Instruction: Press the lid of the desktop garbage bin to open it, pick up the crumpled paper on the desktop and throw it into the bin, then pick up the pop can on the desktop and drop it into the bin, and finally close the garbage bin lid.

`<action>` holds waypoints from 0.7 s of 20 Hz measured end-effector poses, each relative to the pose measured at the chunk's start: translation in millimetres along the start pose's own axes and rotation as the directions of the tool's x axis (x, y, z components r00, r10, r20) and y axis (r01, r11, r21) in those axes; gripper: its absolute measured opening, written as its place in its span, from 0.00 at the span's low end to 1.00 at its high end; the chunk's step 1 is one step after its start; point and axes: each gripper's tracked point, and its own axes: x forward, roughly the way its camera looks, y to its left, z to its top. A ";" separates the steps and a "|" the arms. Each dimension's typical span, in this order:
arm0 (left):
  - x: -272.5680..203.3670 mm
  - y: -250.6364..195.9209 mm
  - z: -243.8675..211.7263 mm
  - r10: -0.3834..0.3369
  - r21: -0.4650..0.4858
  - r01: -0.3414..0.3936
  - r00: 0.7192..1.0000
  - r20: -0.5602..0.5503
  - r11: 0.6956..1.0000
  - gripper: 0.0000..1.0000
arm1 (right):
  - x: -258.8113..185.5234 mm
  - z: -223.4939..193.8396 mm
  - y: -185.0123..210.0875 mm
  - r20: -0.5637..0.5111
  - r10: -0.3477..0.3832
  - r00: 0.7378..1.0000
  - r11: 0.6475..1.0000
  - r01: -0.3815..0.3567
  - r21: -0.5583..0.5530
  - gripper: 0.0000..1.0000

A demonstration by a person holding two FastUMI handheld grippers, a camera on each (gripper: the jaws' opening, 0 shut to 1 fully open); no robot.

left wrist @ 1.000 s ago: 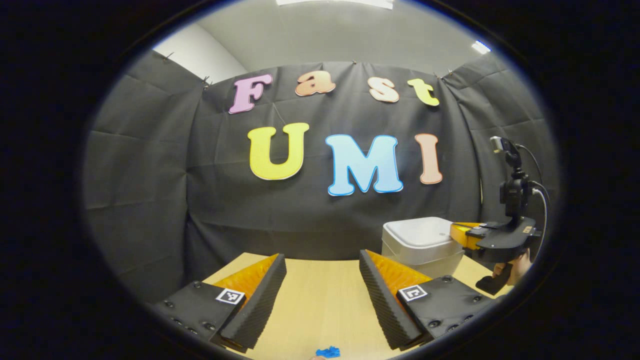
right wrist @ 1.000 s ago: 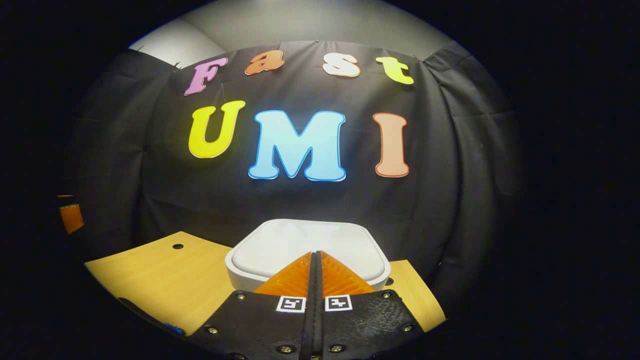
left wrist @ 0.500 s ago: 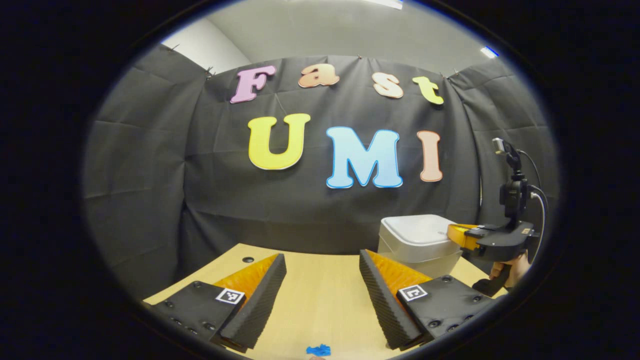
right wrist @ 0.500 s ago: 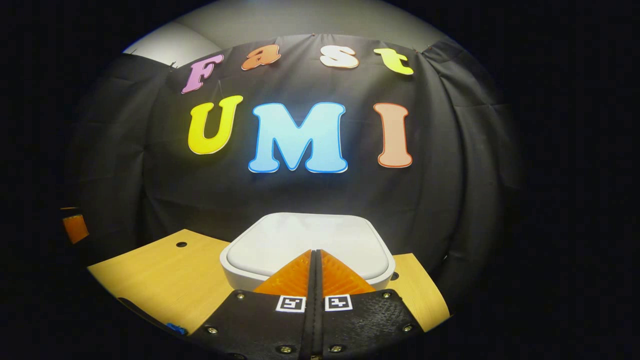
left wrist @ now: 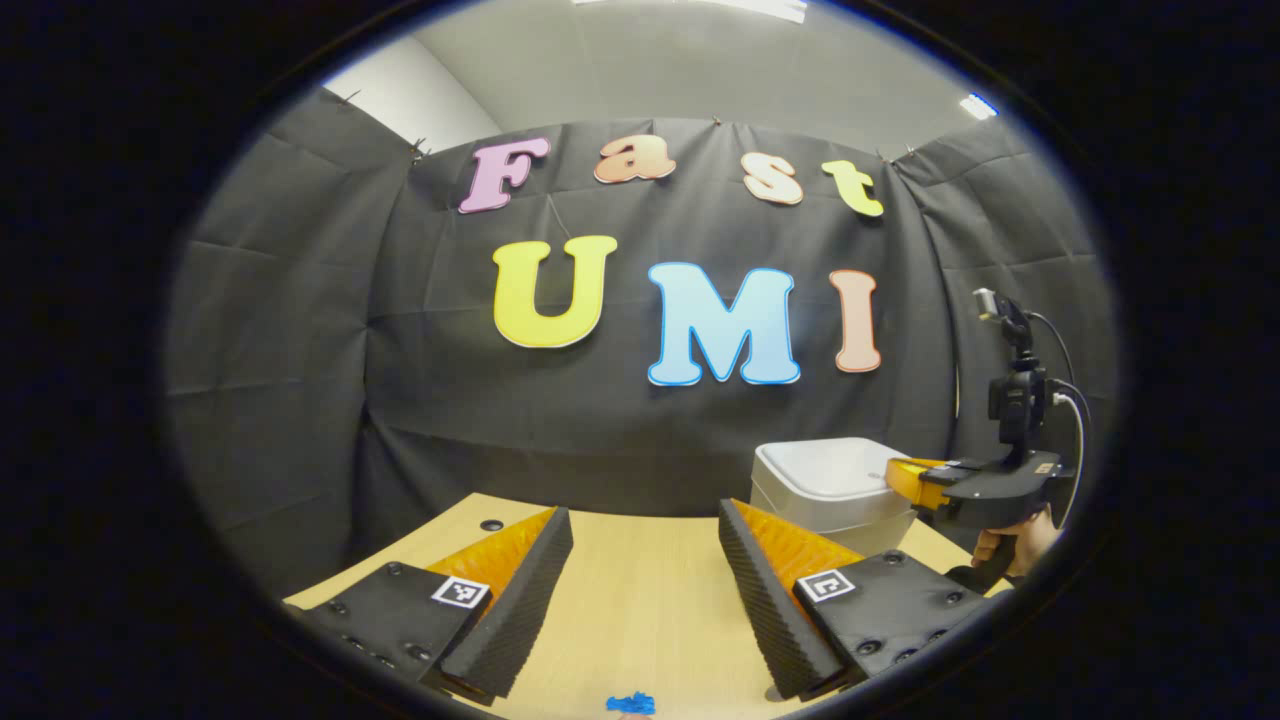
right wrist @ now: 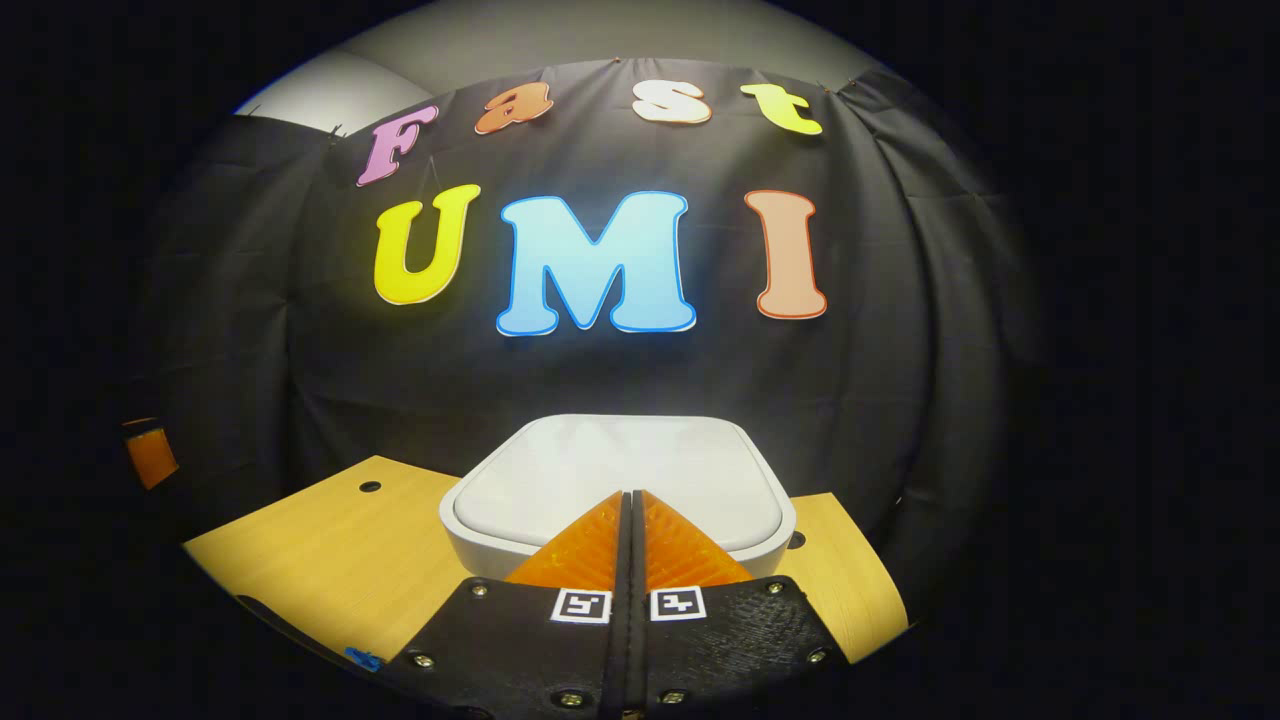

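Both grippers sit over the wooden desktop [left wrist: 640,590]. In the right gripper view the right gripper [right wrist: 631,497] has its fingers pressed together with nothing between them, tips over the near edge of the white garbage bin [right wrist: 470,535], whose lid [right wrist: 620,470] lies flat and closed (contact with the lid cannot be told). In the left gripper view the left gripper [left wrist: 645,520] is spread wide, empty, above bare desktop; the bin stands at far right, beside a hand [left wrist: 1010,545] holding the right gripper.
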 end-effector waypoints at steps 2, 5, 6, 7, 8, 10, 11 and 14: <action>-5.1 0.9 5.7 0.003 -0.008 -0.003 1.000 0.018 1.000 0.98 | -0.3 5.9 -0.4 -0.041 0.009 0.999 1.000 -0.008 0.027 0.00; -12.4 3.9 10.0 0.016 -0.001 -0.016 0.999 0.035 1.000 0.96 | -8.8 28.7 -0.6 0.015 0.013 1.000 0.999 -0.014 0.039 0.00; -14.4 5.0 10.7 0.021 0.001 -0.021 0.999 0.039 1.000 0.96 | -12.4 40.1 0.4 0.046 0.007 0.999 1.000 -0.008 0.028 0.00; -17.8 7.1 12.6 0.026 0.002 -0.026 0.999 0.042 1.000 0.96 | -16.6 45.1 0.2 0.074 0.005 0.997 1.000 -0.006 0.012 0.00; -19.8 8.0 12.7 0.029 0.003 -0.029 0.999 0.043 1.000 0.96 | -19.2 52.5 0.3 0.093 0.002 0.996 1.000 -0.002 -0.003 0.00; -24.2 10.0 11.5 0.036 0.003 -0.036 0.998 0.043 0.999 0.94 | -24.1 67.8 3.1 0.138 -0.001 0.990 1.000 0.004 -0.018 0.00; -25.6 11.8 11.8 0.041 0.003 -0.041 0.998 0.043 0.999 0.94 | -24.3 71.5 2.9 0.147 -0.002 0.989 1.000 0.005 -0.024 0.00; -28.2 13.5 7.6 0.047 0.002 -0.047 0.998 0.038 0.999 0.94 | -31.3 74.3 2.5 0.148 0.004 0.989 1.000 -0.004 -0.006 0.00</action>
